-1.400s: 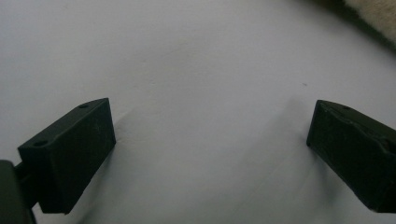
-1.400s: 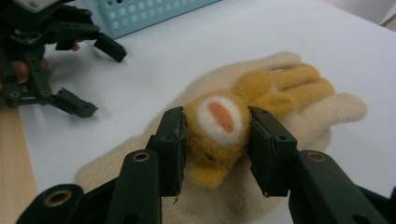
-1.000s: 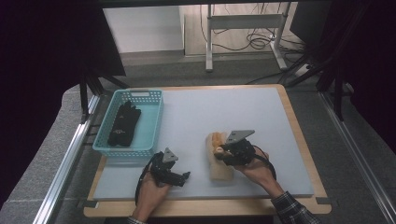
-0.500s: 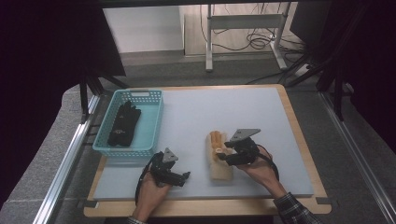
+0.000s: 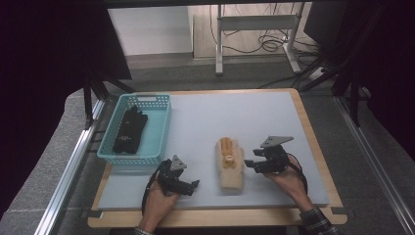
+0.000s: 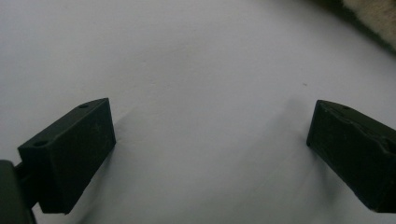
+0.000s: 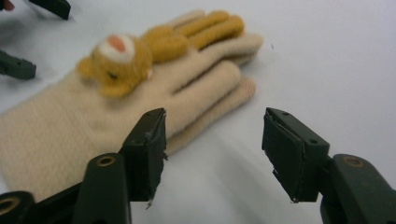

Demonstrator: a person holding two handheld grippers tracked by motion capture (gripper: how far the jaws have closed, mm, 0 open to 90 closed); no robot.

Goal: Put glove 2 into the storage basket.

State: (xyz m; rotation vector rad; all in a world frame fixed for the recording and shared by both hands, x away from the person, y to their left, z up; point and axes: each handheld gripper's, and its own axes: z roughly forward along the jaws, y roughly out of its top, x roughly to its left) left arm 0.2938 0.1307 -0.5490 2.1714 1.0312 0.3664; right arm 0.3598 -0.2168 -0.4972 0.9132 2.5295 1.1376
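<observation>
A beige glove [image 5: 230, 166] with an orange bear figure sewn on it lies flat on the white table top [image 5: 254, 122], fingers pointing away from the person. My right gripper [image 5: 249, 165] sits just right of the glove, jaws facing it. In the right gripper view the glove [image 7: 93, 116] lies ahead and to the left of my right gripper [image 7: 212, 149]. Its jaws have just been opening and stand open over bare table. My left gripper [image 5: 195, 185] rests near the front edge, left of the glove. In its own view the left gripper [image 6: 210, 140] stands wide open and empty.
A light blue basket [image 5: 132, 157] stands at the left of the table with black gloves [image 5: 129, 129] inside. The table has a raised wooden rim [image 5: 313, 142]. A metal rail [image 5: 68, 171] runs along the left side.
My right gripper has slid to the right, off the glove, and its jaws have spread apart. The glove stays flat on the table. The left gripper has not moved.
</observation>
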